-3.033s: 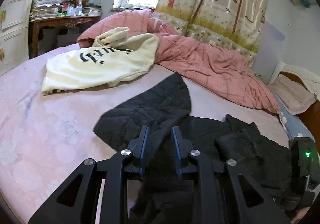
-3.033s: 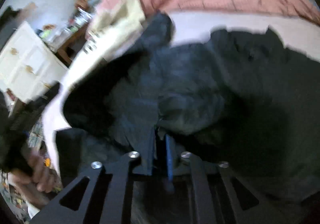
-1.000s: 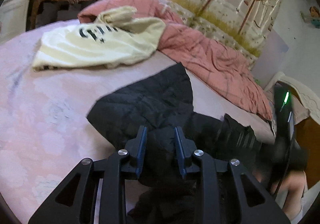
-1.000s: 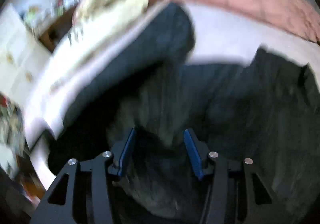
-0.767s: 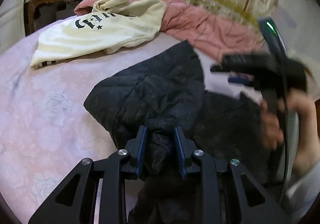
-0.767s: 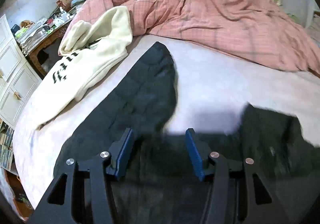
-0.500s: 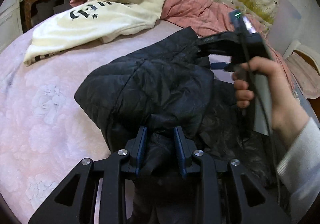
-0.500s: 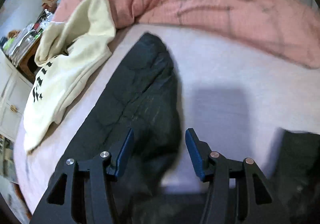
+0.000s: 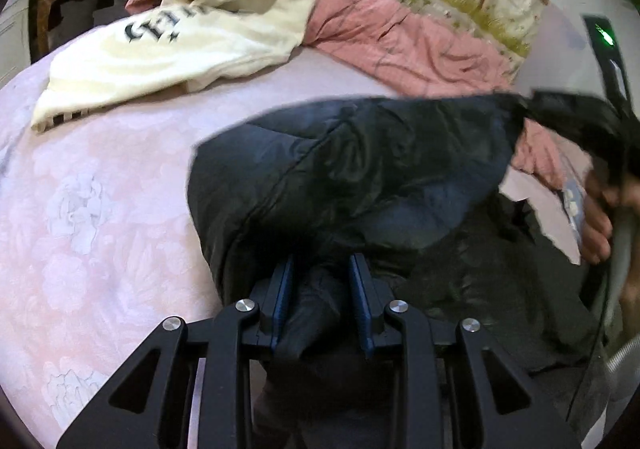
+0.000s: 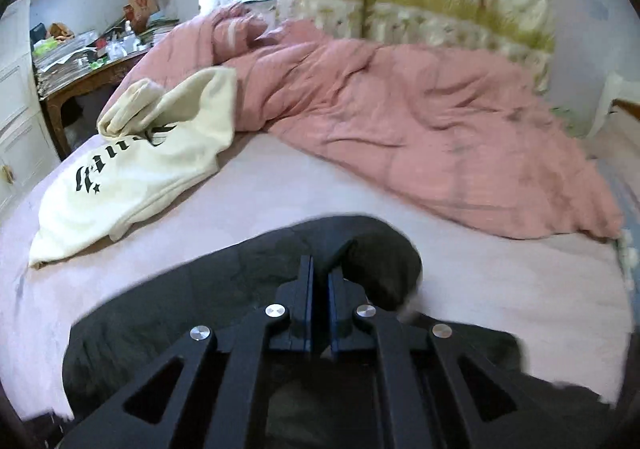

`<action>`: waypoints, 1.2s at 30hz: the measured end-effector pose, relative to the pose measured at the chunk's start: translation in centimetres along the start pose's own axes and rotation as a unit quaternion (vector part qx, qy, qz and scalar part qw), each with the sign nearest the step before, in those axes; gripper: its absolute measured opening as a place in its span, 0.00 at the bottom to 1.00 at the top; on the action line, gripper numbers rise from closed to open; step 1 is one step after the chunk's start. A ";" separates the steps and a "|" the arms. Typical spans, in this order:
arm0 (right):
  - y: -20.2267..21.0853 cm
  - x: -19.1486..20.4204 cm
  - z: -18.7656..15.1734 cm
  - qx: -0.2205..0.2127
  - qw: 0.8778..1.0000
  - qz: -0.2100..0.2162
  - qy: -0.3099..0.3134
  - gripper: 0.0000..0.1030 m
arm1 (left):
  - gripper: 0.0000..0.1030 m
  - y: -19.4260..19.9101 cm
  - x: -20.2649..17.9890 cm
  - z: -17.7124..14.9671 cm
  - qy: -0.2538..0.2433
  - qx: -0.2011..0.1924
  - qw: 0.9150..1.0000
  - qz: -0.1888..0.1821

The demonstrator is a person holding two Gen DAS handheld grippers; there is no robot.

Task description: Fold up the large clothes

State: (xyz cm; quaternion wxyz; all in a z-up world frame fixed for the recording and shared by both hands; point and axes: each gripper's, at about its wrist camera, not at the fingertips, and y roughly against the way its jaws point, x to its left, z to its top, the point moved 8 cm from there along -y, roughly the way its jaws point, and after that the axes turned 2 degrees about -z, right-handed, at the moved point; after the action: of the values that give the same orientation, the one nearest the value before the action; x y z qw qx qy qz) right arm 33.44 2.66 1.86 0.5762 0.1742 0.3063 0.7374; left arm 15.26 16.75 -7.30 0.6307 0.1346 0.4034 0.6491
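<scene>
Folding the black jacket [image 9: 360, 177] well calls for carrying the raised sleeve across the body in one smooth arc while the other end stays pinned, so the padding lies flat. The left claw [image 9: 322, 301] pinches a bunched fold of the jacket near the bed's [image 9: 100, 209] near edge. The right claw [image 10: 320, 289], pressed together, pinches the sleeve end, lifted above the bed's middle; the cream sweatshirt [image 10: 136, 177] lies toward the far left corner.
</scene>
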 end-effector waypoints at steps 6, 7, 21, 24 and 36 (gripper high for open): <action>11.0 -6.3 -2.9 -0.041 0.998 -0.053 0.009 0.06 | 0.32 1.3 -2.8 -0.2 -0.001 -0.004 0.995 -0.100; 12.5 -7.3 -4.0 -0.035 0.998 -0.056 0.006 0.06 | 0.32 1.5 -3.4 -0.1 -0.002 -0.008 0.994 -0.108; 16.6 -13.6 -17.2 -0.004 0.963 0.169 -0.210 0.87 | 0.43 -0.9 -6.1 -1.2 -0.087 0.001 0.996 0.001; 16.7 -17.3 -18.2 -0.026 0.949 0.162 -0.268 0.87 | 0.43 -1.4 -5.5 -1.9 -0.081 0.015 0.997 0.010; 8.9 -24.5 -22.7 0.085 0.956 0.045 -0.276 0.67 | 0.48 -3.1 -5.4 -3.0 -0.117 0.026 0.990 0.074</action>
State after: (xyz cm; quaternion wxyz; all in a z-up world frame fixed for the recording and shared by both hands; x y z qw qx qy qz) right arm 19.69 -27.82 -7.02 0.5873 0.4328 0.1890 0.6573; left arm 16.33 10.34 -9.53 0.6199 0.2558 0.3324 0.6631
